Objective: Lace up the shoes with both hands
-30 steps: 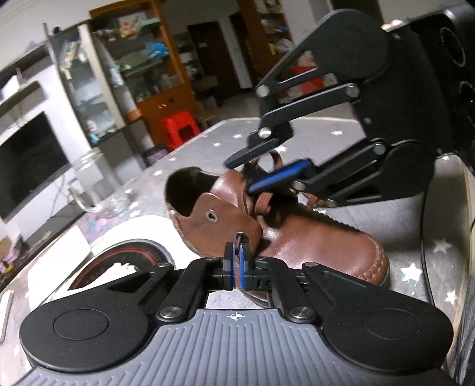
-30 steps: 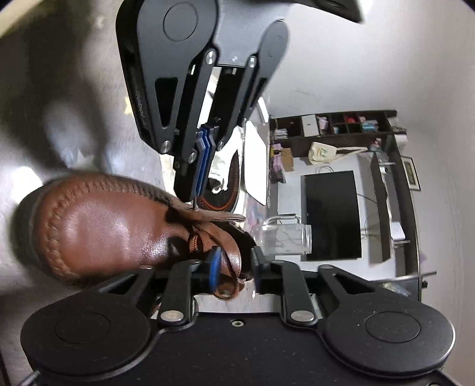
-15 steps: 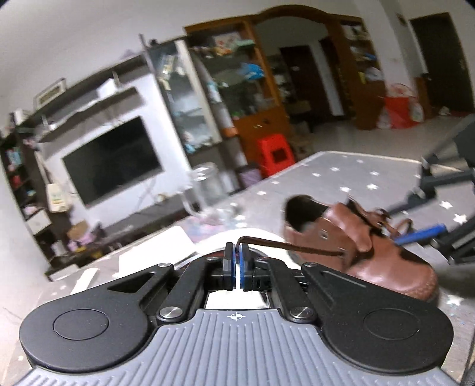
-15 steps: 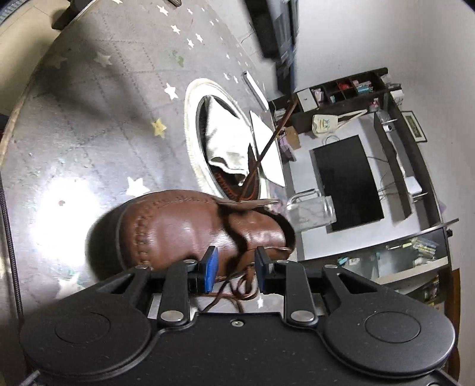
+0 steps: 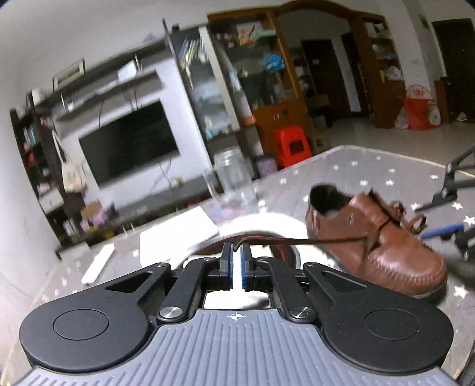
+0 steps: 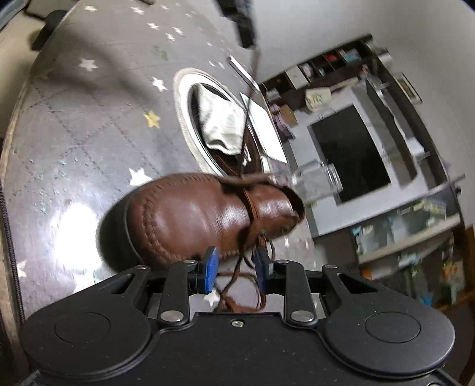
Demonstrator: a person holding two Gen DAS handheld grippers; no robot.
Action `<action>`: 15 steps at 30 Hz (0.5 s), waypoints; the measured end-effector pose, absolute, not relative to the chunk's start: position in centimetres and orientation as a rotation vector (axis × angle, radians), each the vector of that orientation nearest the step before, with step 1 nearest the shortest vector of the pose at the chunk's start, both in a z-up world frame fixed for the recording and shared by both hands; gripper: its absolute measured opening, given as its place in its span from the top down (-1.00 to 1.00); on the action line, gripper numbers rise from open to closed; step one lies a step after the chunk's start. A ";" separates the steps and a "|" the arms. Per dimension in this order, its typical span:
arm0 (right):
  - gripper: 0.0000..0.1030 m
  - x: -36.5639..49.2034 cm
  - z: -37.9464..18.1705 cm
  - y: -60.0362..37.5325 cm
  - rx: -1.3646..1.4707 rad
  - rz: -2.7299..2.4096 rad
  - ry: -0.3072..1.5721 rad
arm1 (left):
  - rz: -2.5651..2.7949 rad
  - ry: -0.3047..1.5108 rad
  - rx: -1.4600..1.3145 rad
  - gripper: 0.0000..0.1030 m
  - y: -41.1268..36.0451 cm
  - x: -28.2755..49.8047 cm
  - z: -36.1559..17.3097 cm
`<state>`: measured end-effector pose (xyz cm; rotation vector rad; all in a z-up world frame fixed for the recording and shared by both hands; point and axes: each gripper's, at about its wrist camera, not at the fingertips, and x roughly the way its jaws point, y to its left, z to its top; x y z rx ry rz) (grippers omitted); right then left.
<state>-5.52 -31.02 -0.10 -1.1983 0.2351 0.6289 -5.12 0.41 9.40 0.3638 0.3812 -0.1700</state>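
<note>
A brown leather shoe (image 5: 377, 246) lies on the star-patterned table, toe to the right in the left wrist view. My left gripper (image 5: 236, 252) is shut on the end of the brown shoelace (image 5: 297, 240), which runs taut from its tips to the shoe's eyelet flap. The right wrist view has the shoe (image 6: 193, 213) just ahead of my right gripper (image 6: 236, 262). That gripper stands open, and loose lace loops (image 6: 237, 285) hang between its blue pads (image 6: 210, 267) unclamped. The left gripper (image 6: 240, 20) shows at the top, the lace (image 6: 251, 89) stretching down from it.
A clear glass jar (image 5: 231, 181) stands behind the shoe. Beside the shoe lies a white round plate (image 6: 181, 98) holding a folded cloth (image 6: 219, 124). Farther left are a white sheet (image 5: 178, 234) and a white stick-like object (image 5: 98, 264). The table's edge (image 6: 17, 124) curves at the left.
My left gripper has pulled back from the shoe, drawing the lace out long and taut. My right gripper has backed off the shoe's flap and stands wider open.
</note>
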 end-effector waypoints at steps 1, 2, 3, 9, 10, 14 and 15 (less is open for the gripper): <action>0.46 -5.3 -0.1 -31.2 -1.188 0.622 0.247 | -0.162 0.392 0.364 0.87 0.6 -5.1 9.2; 0.46 -5.0 -0.2 -31.5 -1.174 0.614 0.264 | -0.155 0.400 0.362 0.86 0.9 -5.1 8.9; 0.46 -4.8 -0.3 -31.7 -1.164 0.610 0.277 | -0.149 0.413 0.356 0.86 1.1 -5.0 8.7; 0.47 -3.1 -1.3 -32.9 -1.088 0.620 0.378 | -0.137 0.472 0.344 0.51 1.9 -5.0 7.5; 0.47 -3.0 -1.3 -33.0 -1.074 0.624 0.383 | -0.140 0.476 0.347 0.48 1.7 -5.1 7.3; 0.48 -1.8 -1.1 -33.4 -1.050 0.590 0.375 | -0.149 0.488 0.346 0.44 1.1 -5.1 7.0; 0.49 -1.3 -1.0 -33.6 -1.042 0.587 0.373 | -0.150 0.491 0.347 0.44 1.0 -4.9 6.9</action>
